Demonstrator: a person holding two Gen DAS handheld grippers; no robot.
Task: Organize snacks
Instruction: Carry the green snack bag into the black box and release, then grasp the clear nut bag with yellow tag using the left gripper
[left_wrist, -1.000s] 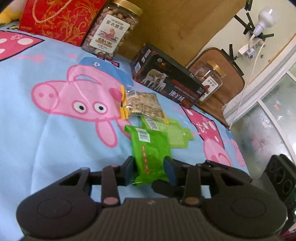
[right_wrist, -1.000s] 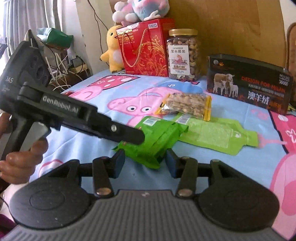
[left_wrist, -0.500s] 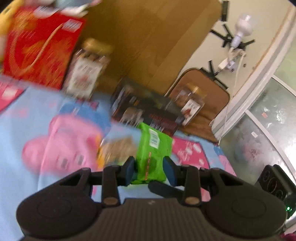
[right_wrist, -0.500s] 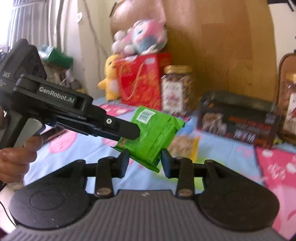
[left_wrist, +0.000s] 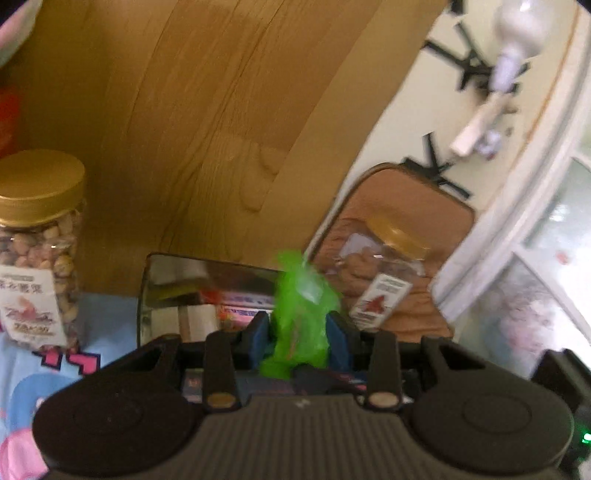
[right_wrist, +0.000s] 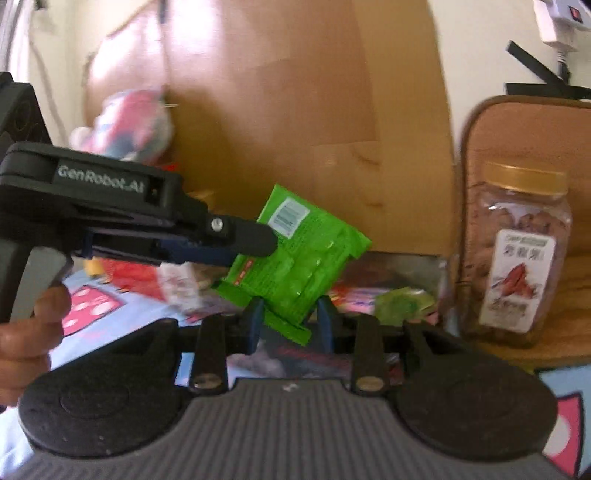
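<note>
Green snack packet (right_wrist: 295, 254), light, soft and crinkly, is pinched at its lower edge by the left gripper (left_wrist: 298, 328); the right gripper (right_wrist: 288, 314) stands half-open around its corner, contact unclear.

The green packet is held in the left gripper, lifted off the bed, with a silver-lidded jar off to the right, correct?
Not quite: the jar has a gold lid, as the right wrist view shows. The rest holds: the left gripper holds the green packet off the bed.
</note>
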